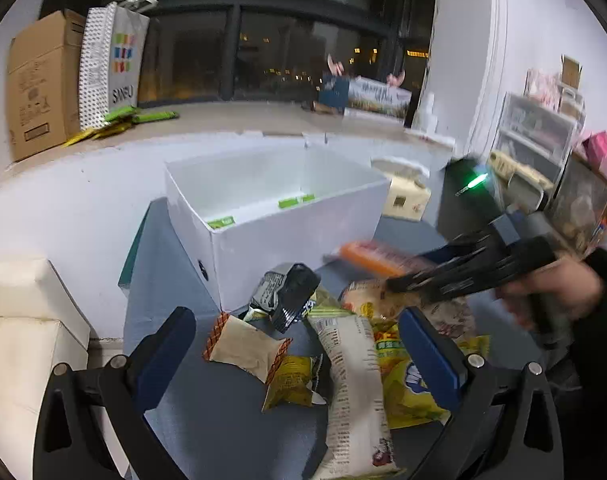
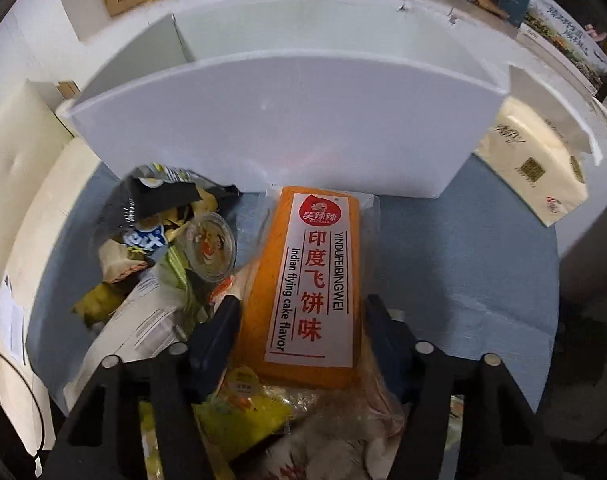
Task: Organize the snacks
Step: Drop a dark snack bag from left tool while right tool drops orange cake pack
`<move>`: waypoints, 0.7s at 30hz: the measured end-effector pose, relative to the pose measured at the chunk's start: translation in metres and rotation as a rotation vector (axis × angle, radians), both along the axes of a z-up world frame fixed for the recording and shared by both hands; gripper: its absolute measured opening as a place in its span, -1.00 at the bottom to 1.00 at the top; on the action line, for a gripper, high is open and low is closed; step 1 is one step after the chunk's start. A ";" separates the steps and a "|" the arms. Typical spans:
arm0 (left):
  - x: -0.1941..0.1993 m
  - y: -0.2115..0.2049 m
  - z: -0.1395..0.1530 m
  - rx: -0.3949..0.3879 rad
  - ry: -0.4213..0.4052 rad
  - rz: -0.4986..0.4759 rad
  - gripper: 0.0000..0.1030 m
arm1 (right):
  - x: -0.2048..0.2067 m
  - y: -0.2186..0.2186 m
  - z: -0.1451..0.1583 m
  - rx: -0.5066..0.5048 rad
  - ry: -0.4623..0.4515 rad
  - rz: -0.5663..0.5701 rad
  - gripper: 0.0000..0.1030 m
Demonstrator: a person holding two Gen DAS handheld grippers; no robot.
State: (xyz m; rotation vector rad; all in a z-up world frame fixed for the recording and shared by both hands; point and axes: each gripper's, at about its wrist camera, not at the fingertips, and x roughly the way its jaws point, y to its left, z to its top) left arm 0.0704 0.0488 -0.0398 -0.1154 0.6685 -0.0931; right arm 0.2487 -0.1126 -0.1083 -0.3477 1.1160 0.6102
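Observation:
A pile of snack packets [image 1: 335, 340] lies on the blue table in front of a white open box [image 1: 287, 224], which holds green packets. My left gripper [image 1: 299, 344] is open above the pile, empty. My right gripper [image 2: 303, 316] has its jaws on both sides of an orange "Indian flying cake flavor" pack [image 2: 311, 280] and holds it near the box's front wall [image 2: 287, 132]. In the left wrist view the right gripper [image 1: 391, 280] and the orange pack [image 1: 371, 260] are blurred, right of the box. A round jelly cup [image 2: 210, 246] and a black packet [image 2: 151, 200] lie to the left.
A tissue pack [image 2: 531, 168] lies right of the box. A cardboard box [image 1: 39, 84] and a paper bag [image 1: 111, 64] stand on the window ledge at the back left. Storage drawers [image 1: 535, 132] stand at the right. A white cushion [image 1: 19, 320] is at the left.

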 end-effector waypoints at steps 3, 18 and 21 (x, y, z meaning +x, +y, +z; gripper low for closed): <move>0.021 -0.005 -0.012 0.014 0.053 -0.022 1.00 | -0.009 -0.023 0.018 0.075 -0.023 -0.010 0.26; 0.114 -0.026 -0.066 0.279 0.240 -0.113 0.85 | -0.075 -0.120 0.079 0.489 -0.090 -0.088 0.26; 0.126 -0.021 -0.077 0.261 0.283 -0.119 0.44 | -0.078 -0.125 0.077 0.499 -0.088 -0.090 0.27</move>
